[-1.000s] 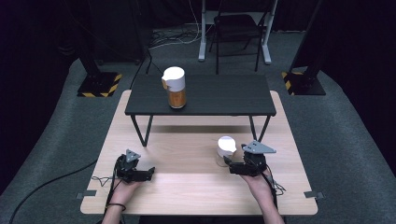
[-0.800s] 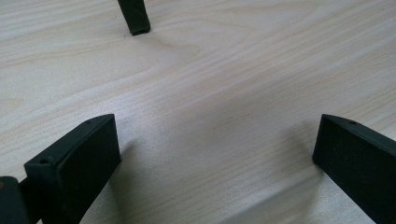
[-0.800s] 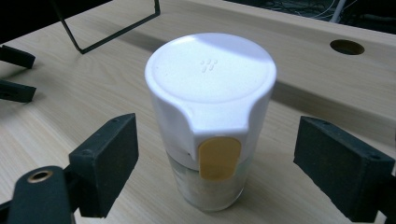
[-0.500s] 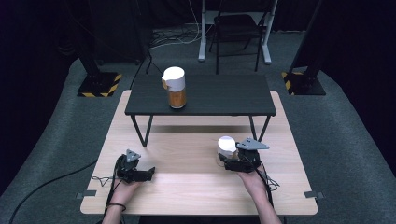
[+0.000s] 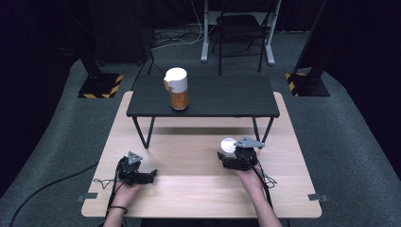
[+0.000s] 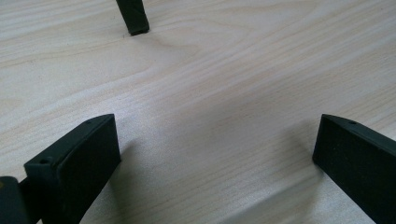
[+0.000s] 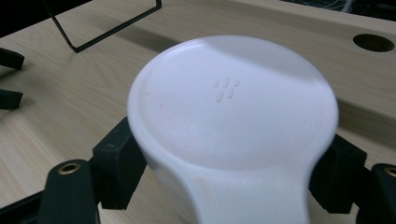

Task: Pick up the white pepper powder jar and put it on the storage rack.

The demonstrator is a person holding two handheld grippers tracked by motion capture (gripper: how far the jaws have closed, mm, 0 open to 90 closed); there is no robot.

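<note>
A white cup point(image 5: 229, 144) stands on the wooden table point(image 5: 189, 142), right of centre. My right gripper point(image 5: 226, 155) has its jaws against both sides of it. In the right gripper view the white cup point(image 7: 233, 102) shows a round flat top with small raised marks, and my right gripper point(image 7: 229, 163) is shut on it. My left gripper point(image 5: 152, 174) rests on the table at the front left, pointing right. In the left gripper view my left gripper point(image 6: 215, 154) stands open over bare wood.
A low black table point(image 5: 222, 97) stands across the back of the wooden one and carries a jar point(image 5: 177, 90) with a white lid and an orange-brown body. One of its thin legs point(image 6: 133, 18) is ahead of the left gripper. A round hole point(image 7: 372, 42) sits in the wood.
My right gripper has slid left onto the white cup, which stood just beside it, and its jaws now press its sides. The left gripper has not moved.
</note>
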